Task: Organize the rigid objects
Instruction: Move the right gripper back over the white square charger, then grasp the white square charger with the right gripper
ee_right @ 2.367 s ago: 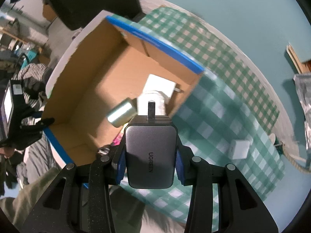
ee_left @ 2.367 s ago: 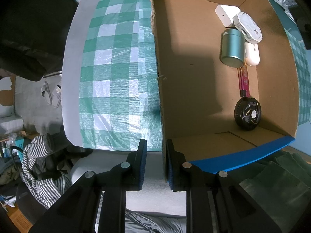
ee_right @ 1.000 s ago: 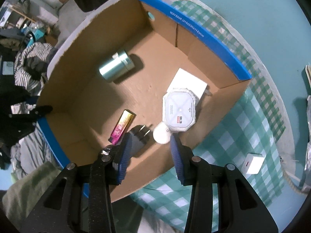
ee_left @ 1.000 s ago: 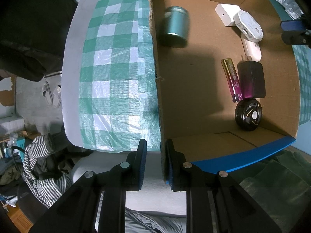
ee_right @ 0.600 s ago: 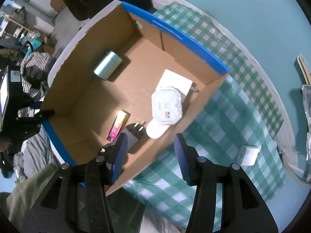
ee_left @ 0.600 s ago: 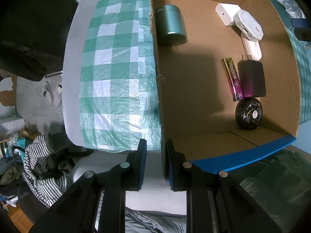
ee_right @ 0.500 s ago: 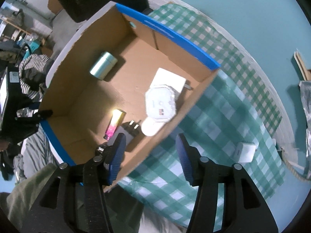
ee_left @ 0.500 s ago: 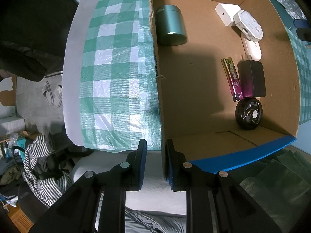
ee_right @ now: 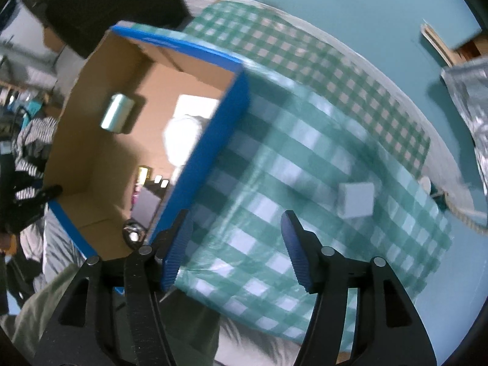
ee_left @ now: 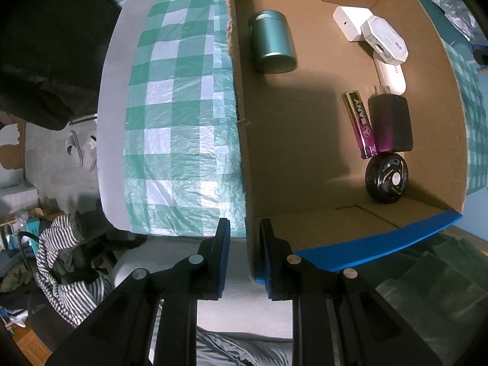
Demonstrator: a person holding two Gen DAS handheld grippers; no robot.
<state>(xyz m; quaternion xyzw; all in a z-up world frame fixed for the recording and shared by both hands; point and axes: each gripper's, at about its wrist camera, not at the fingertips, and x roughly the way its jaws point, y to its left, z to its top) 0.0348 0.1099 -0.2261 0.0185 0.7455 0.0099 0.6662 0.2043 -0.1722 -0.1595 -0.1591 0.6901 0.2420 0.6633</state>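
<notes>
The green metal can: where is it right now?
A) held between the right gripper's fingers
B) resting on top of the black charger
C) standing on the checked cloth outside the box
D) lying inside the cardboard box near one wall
D: in the left wrist view the green metal can lies on the floor of the cardboard box, close to the wall beside the checked cloth.

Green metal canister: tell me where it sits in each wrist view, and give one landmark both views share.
Left wrist: green metal canister lies upper centre, against the cardboard box's left wall.
Right wrist: canister, blurred, lies left of centre on the box floor.
Shared landmark: the box's blue-taped rim.
</notes>
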